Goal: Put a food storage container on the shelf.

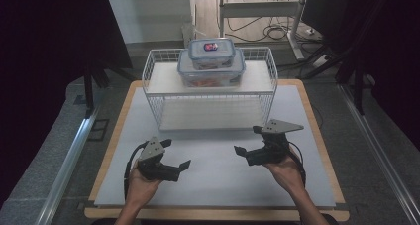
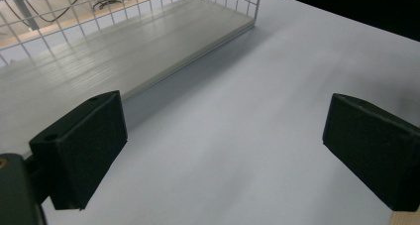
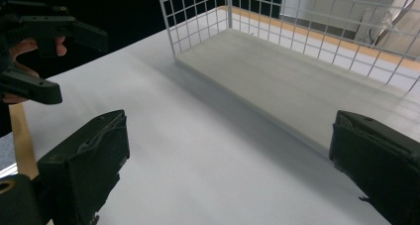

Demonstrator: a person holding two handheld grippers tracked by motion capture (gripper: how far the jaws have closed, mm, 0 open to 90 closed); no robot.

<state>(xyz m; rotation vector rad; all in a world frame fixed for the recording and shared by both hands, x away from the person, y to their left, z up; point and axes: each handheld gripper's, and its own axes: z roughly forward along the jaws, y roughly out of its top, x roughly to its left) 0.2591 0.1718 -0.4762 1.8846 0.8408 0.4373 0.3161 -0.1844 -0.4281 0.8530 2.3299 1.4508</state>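
Note:
A white wire rack point(image 1: 153, 81) with two shelves stands at the back middle of the table. On its top shelf a large clear lidded container point(image 1: 185, 71) holds something orange-red, and a smaller lidded container point(image 1: 211, 51) is stacked on it. My left gripper point(image 1: 176, 153) hovers open over the white mat, in front of the rack's left end; between its jaws point(image 2: 225, 145) there is nothing. My right gripper point(image 1: 247, 139) is open and empty too, near the rack's right front corner. In the right gripper view its jaws point(image 3: 230, 160) frame the bare lower shelf point(image 3: 297, 81).
A white mat point(image 1: 213, 170) covers the wooden table point(image 1: 317, 131). The rack's lower shelf point(image 2: 99, 81) is bare. The left gripper point(image 3: 81, 66) and a hand appear at the upper left of the right gripper view. Metal rails point(image 1: 69, 160) flank the table.

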